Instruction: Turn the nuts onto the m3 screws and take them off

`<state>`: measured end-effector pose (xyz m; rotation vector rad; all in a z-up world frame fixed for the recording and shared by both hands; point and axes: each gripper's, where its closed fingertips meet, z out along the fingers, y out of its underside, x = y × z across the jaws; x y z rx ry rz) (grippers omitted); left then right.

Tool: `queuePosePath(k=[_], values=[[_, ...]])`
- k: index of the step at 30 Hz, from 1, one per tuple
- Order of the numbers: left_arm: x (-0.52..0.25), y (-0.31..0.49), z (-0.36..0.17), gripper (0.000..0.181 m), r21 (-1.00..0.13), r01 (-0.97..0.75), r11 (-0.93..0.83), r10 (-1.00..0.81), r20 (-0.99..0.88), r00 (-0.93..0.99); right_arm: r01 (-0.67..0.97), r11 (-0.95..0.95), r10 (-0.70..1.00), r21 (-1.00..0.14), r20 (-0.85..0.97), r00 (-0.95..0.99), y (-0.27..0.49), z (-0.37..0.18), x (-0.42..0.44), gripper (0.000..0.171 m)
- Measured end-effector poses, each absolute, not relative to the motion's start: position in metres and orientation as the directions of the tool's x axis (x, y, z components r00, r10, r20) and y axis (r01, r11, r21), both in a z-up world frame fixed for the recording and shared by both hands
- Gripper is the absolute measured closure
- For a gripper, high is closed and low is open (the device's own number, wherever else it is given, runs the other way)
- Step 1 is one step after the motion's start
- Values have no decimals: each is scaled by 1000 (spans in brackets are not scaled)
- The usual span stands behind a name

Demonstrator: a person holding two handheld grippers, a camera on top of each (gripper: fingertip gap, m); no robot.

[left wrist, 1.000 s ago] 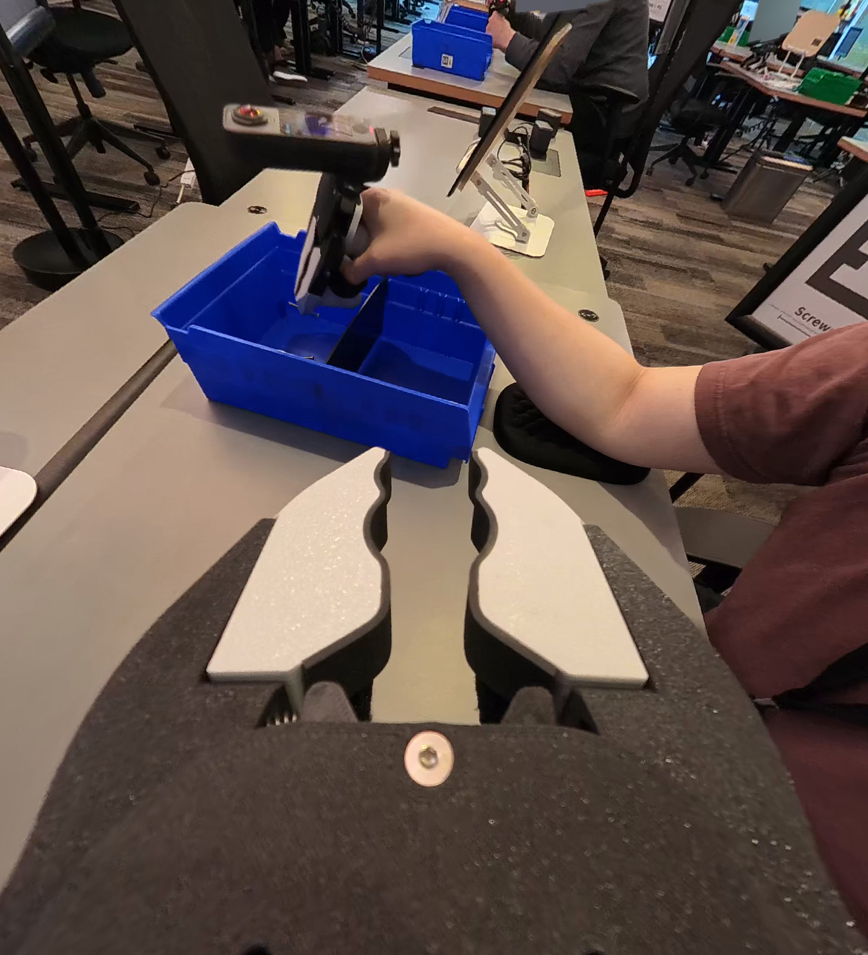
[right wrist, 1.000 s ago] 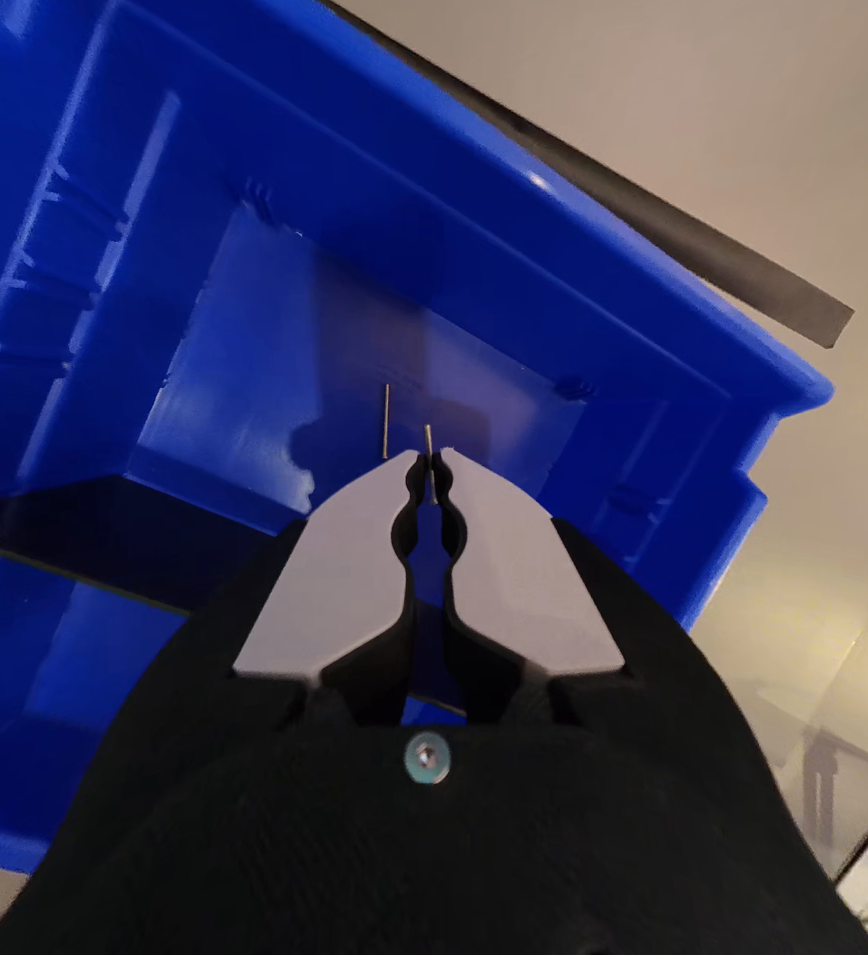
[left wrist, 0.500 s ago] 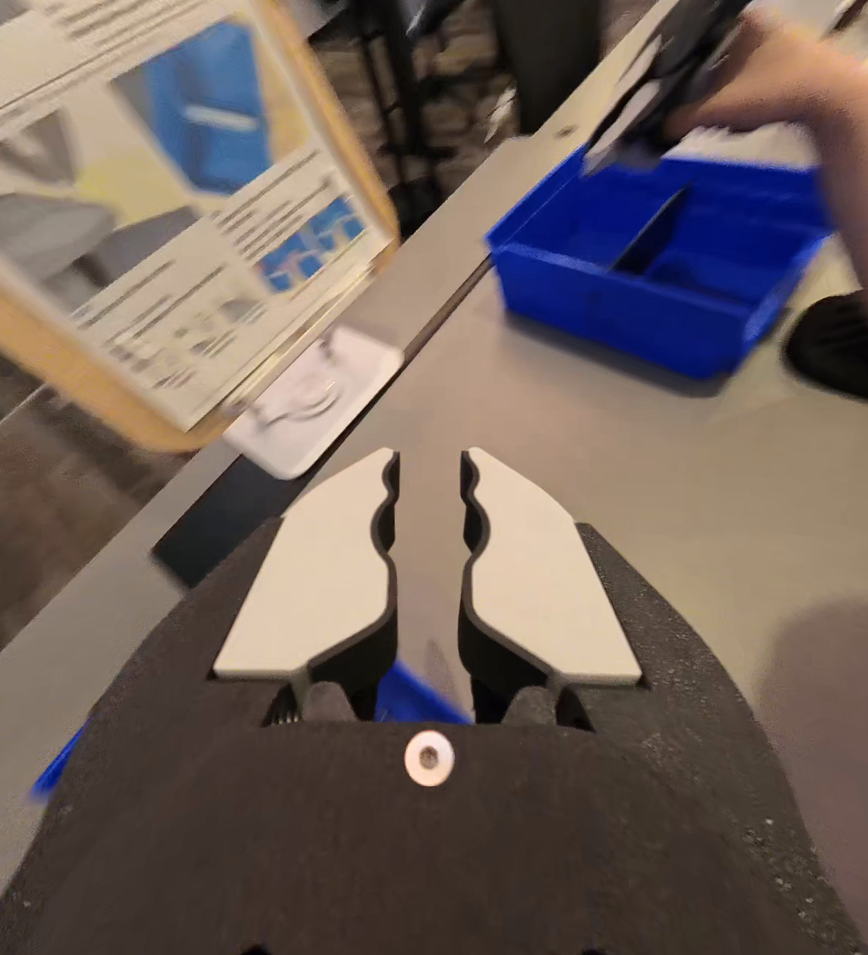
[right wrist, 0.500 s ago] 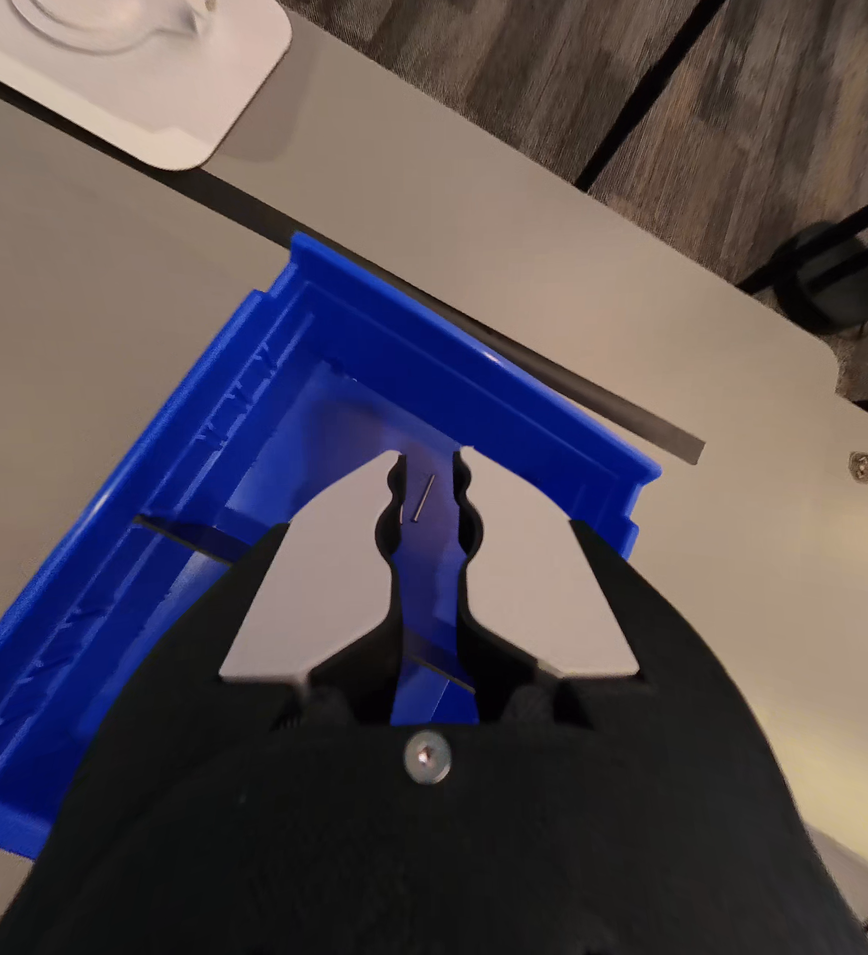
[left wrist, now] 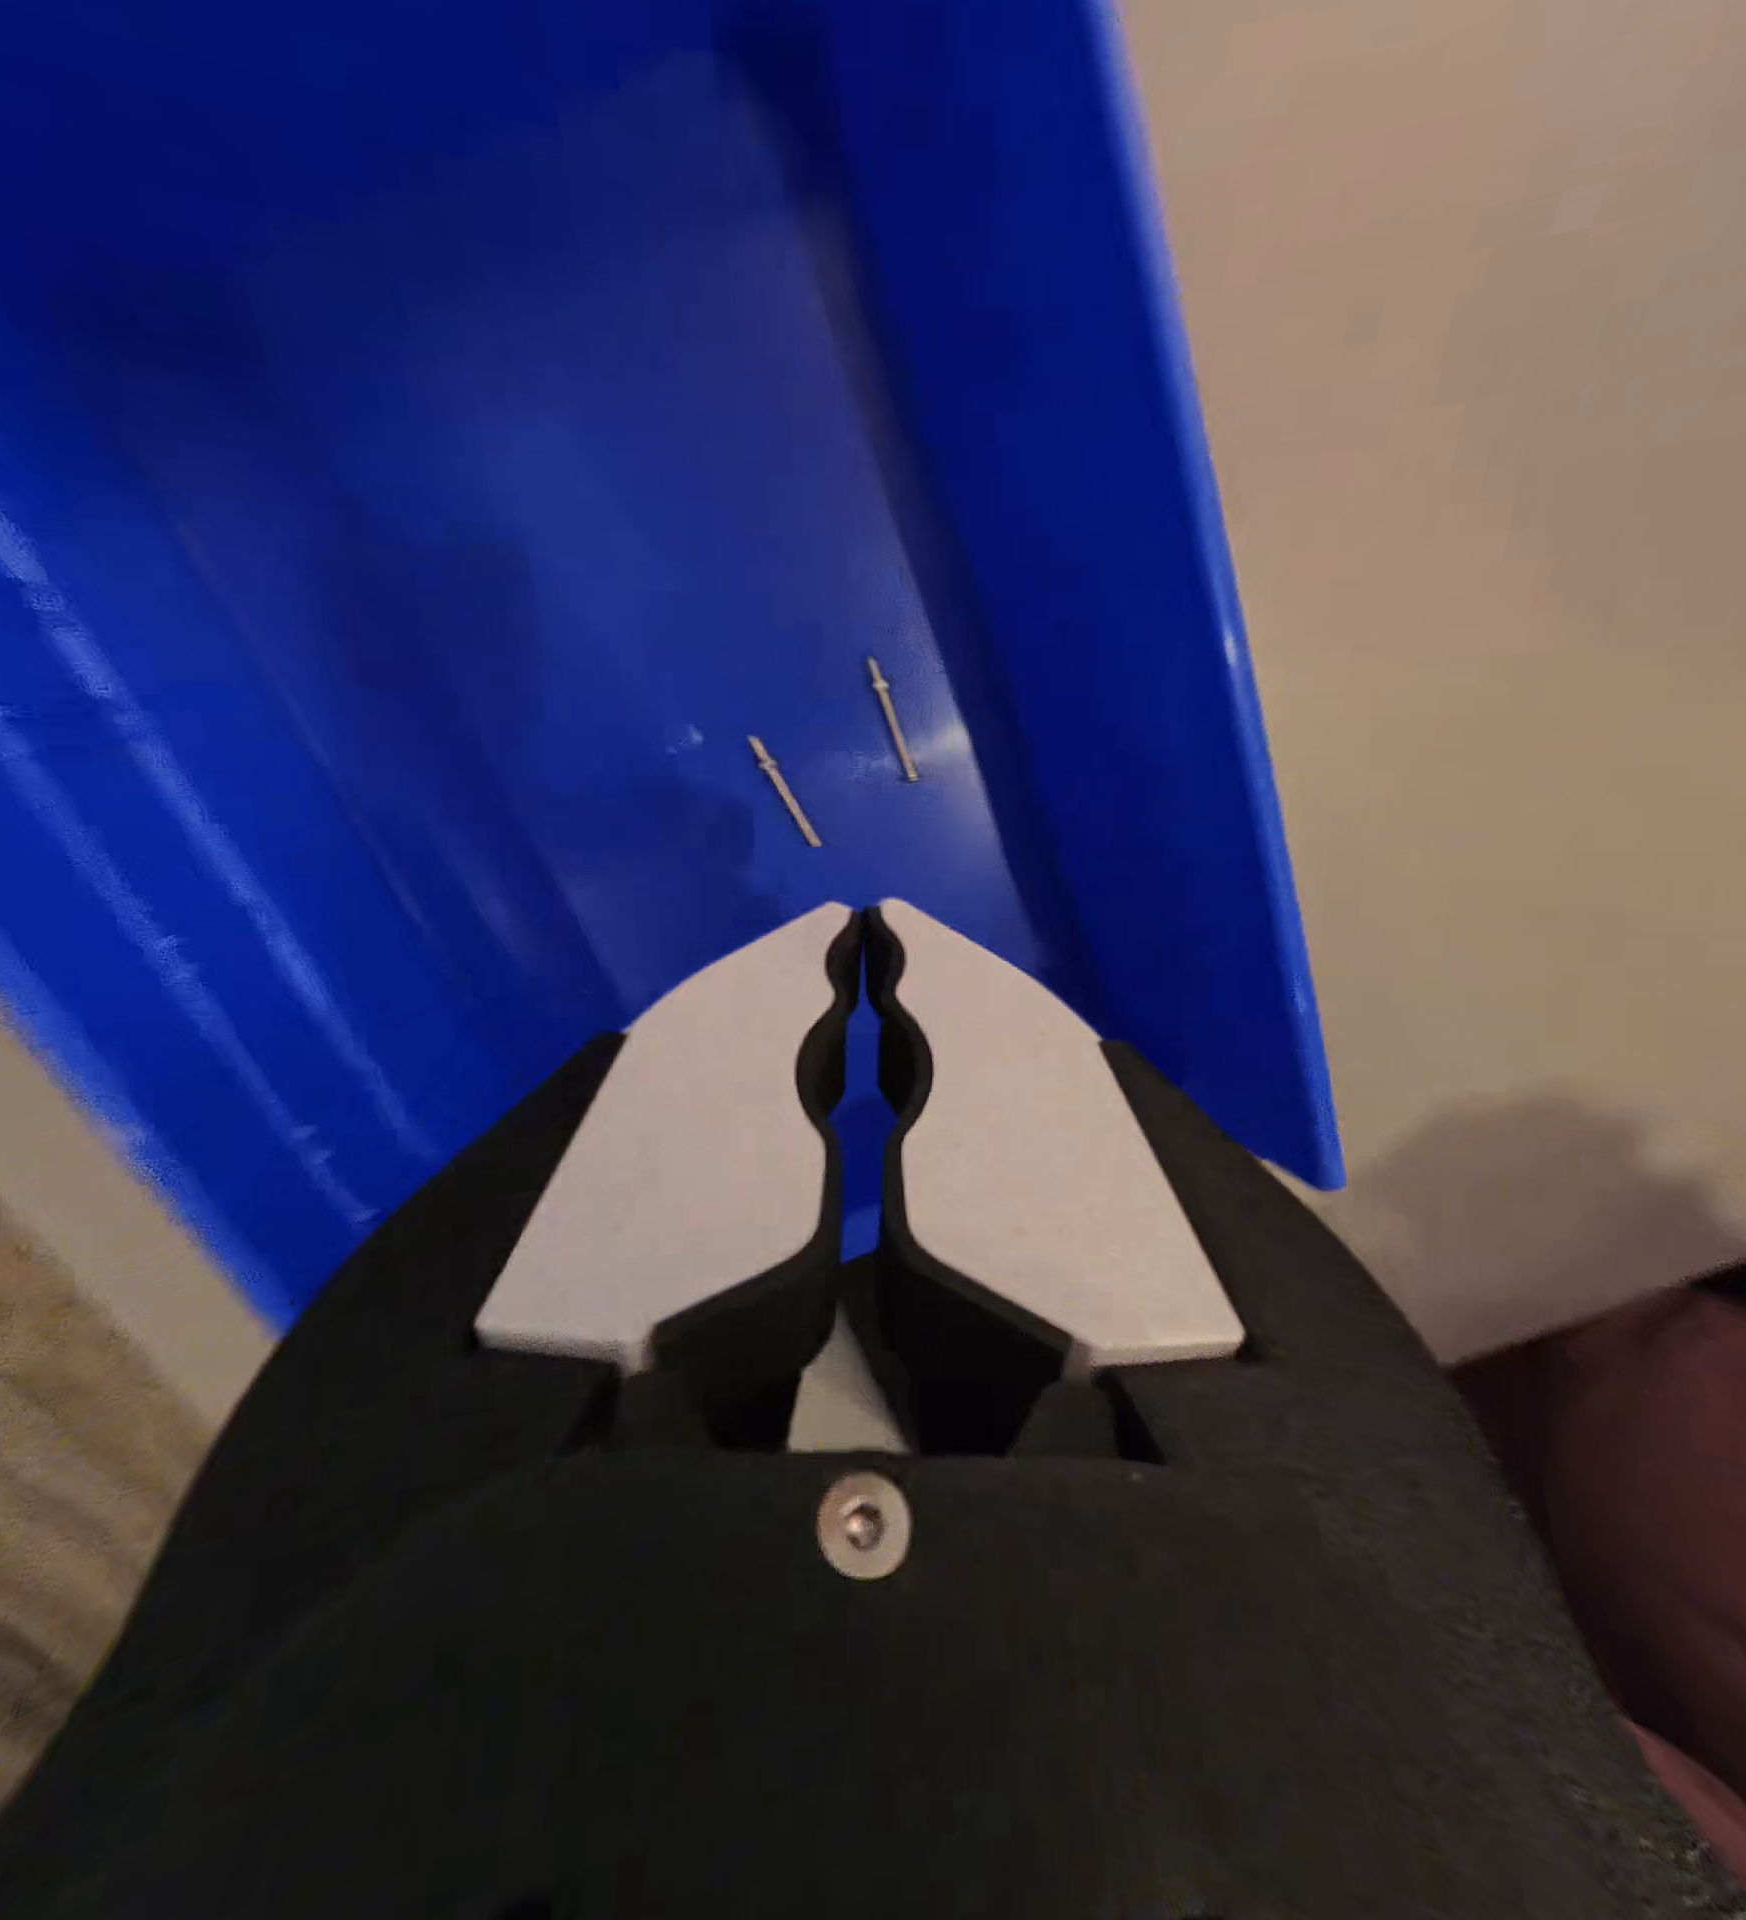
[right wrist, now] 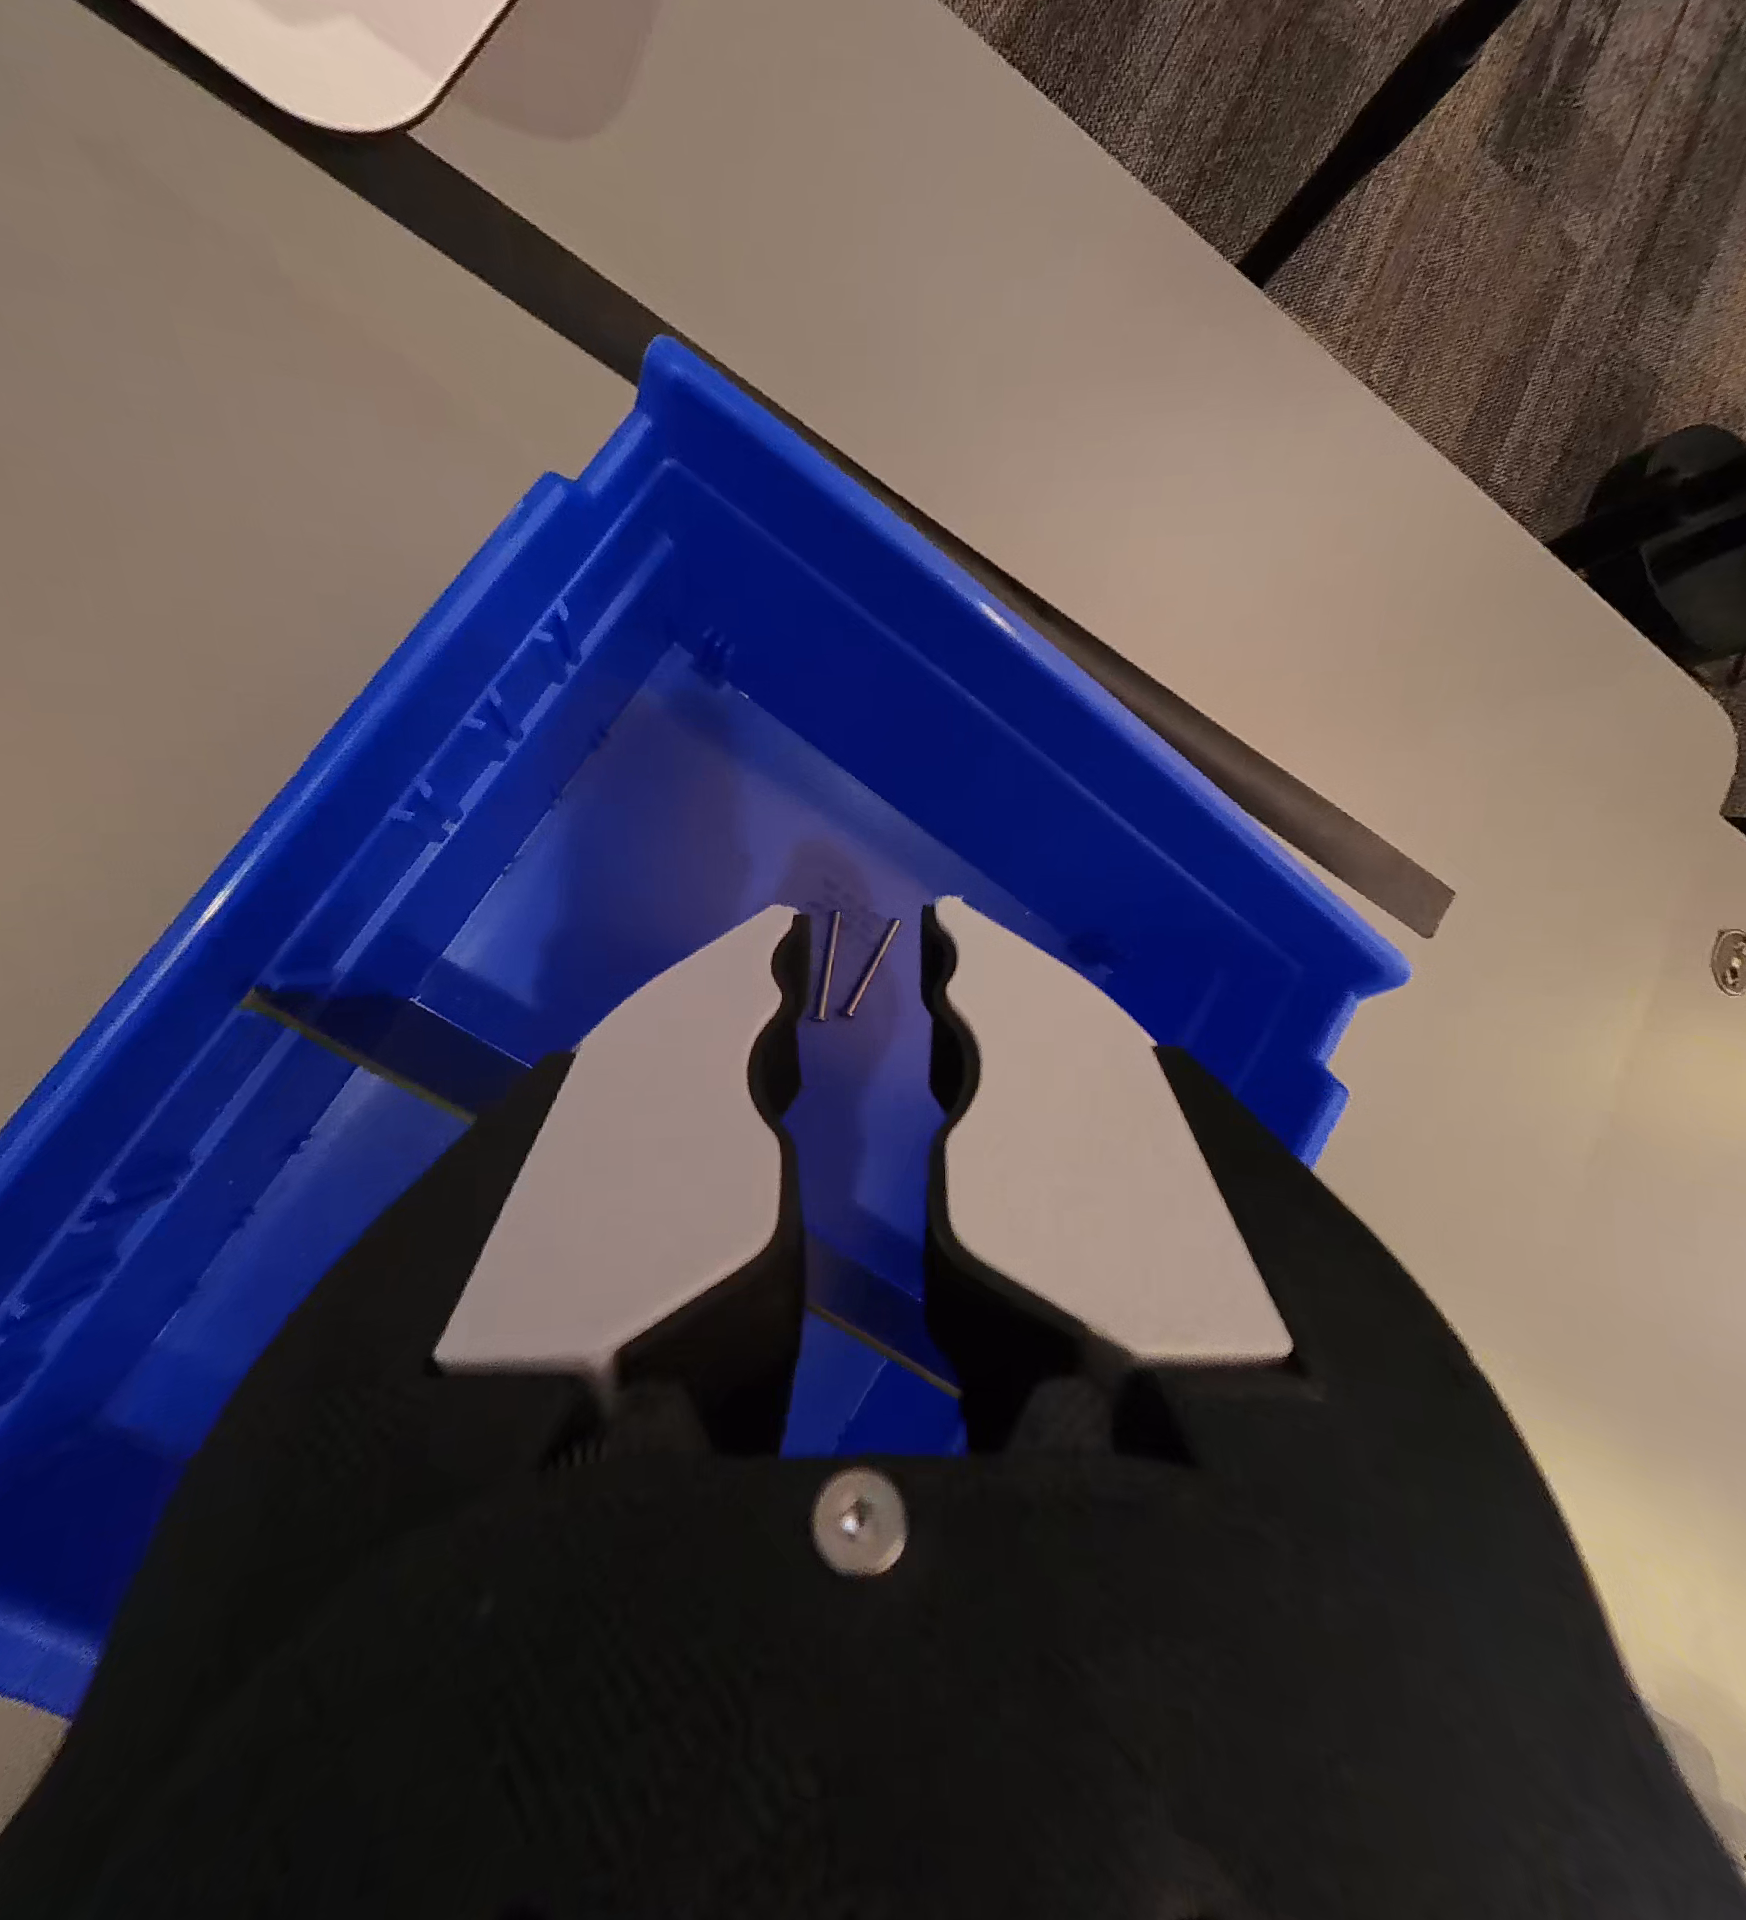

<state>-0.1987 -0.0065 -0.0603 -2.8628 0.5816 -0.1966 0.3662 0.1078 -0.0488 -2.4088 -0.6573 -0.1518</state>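
Observation:
Two thin metal screws lie on the floor of a blue bin [left wrist: 1108,520], one to the left [left wrist: 784,792] and one to the right [left wrist: 892,720]; each has a small collar near its far end. My left gripper [left wrist: 864,912] hovers just short of them inside the bin, shut, with nothing visible between its tips. In the right wrist view the bin [right wrist: 952,623] lies below, and both screws [right wrist: 825,968] [right wrist: 871,966] show in the gap of my right gripper [right wrist: 861,914], which is open and empty above them.
A dark divider [right wrist: 370,1049] splits the bin into compartments. The bin sits on a grey table [right wrist: 225,416] beside a black seam [right wrist: 1056,644]. A white stand base [right wrist: 329,52] is at the far corner. A maroon sleeve [left wrist: 1679,1455] is at right. Spacing between my two grippers at the tips: around 60 cm.
My left gripper swung from the open table over into the bin and closed. My right gripper let go of the screw it held, opened, and rose higher above the bin.

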Motion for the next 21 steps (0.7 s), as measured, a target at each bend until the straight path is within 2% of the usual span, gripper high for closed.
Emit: queuePosePath(k=[3, 7, 12, 21], values=[[-192, 0, -88, 181, -128, -324, -937, -345, 203, 916, 493, -677, 424, -547, 258, 868, 108, -50, 366, 149], [-194, 8, -112, 180, -62, -298, -952, -304, 247, 920, 488, -681, 421, -545, 254, 871, 108, -51, 368, 148], [-204, 5, -130, 167, 16, -263, -965, -253, 227, 940, 488, -683, 422, -543, 252, 871, 108, -52, 370, 148], [-208, 7, -149, 166, 79, -259, -963, -242, 177, 954, 501, -679, 433, -536, 259, 864, 106, -52, 369, 148]])
